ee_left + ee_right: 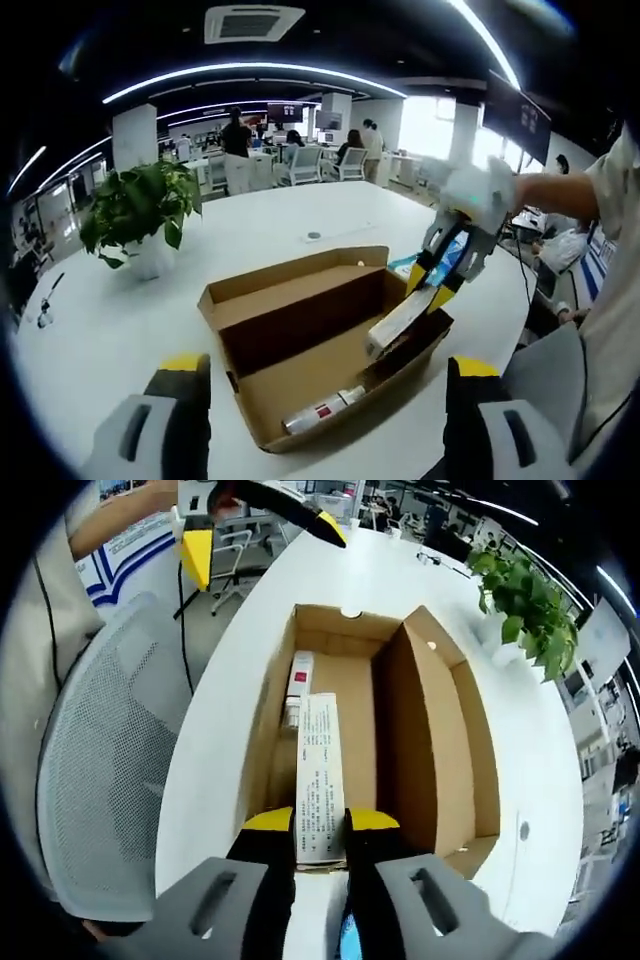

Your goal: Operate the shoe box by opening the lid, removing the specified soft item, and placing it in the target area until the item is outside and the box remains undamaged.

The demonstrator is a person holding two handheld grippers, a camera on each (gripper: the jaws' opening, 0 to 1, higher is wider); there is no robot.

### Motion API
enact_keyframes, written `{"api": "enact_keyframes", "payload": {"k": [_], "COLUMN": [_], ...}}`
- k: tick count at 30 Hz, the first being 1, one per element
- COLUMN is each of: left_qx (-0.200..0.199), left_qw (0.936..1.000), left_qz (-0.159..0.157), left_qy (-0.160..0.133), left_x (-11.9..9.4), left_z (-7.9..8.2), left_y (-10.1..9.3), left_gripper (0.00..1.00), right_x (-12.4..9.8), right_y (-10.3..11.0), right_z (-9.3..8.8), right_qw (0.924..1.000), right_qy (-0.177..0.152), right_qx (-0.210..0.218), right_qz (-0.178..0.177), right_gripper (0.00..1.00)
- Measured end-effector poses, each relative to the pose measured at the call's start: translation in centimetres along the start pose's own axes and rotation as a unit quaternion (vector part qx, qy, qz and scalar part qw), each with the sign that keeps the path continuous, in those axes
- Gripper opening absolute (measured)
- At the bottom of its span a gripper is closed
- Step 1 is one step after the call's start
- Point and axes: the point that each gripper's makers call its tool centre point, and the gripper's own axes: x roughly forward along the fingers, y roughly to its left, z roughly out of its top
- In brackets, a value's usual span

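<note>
Holding a long white carton (319,780) by its near end, our right gripper (320,842) has its yellow-tipped jaws closed on the carton's two sides, with the far end reaching out over the open box (440,730). From the left gripper view we see the same carton (398,322) tilted, its low end at or just above the box's right wall, and the right gripper (440,270) gripping it from above. The lid (290,275) is folded back and stands open behind the box. A small bottle (322,408) with a red label lies on the box floor near the front corner. Our left gripper (320,395) hangs short of the box on the table (90,340), jaws spread wide and holding nothing. We judge the carton to be the item in transit out of the box, though whether it is the specified soft item we cannot tell. Risk one: the low end catches the wall and the pull drags or tears the cardboard. Risk two: the grip sits at one end only, so the carton may pivot and slip. Risk three: a soft carton may crush under jaw pressure. A plant (140,205) stands on the table, well apart from the box.
</note>
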Motion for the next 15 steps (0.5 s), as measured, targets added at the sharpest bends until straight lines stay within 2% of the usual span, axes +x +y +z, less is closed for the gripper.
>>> {"api": "enact_keyframes", "payload": {"k": [6,15], "left_qx": [-0.001,-0.001], "left_qw": [1.0,0.9999], "left_qz": [-0.003,-0.013], "left_qy": [-0.004,-0.005], "left_x": [0.5,0.9], "left_z": [0.5,0.8], "left_y": [-0.4,-1.2], "left_gripper": [1.0,1.0], "right_x": [-2.8,-6.4], "right_y": [-0.9,-2.4], "right_z": [0.7,-0.2], "right_qw": [0.9996,0.9979], "right_qy": [-0.015,-0.027], "right_qx": [-0.002,0.009], "right_qz": [-0.026,-0.058], "right_gripper": [0.15,0.15]}}
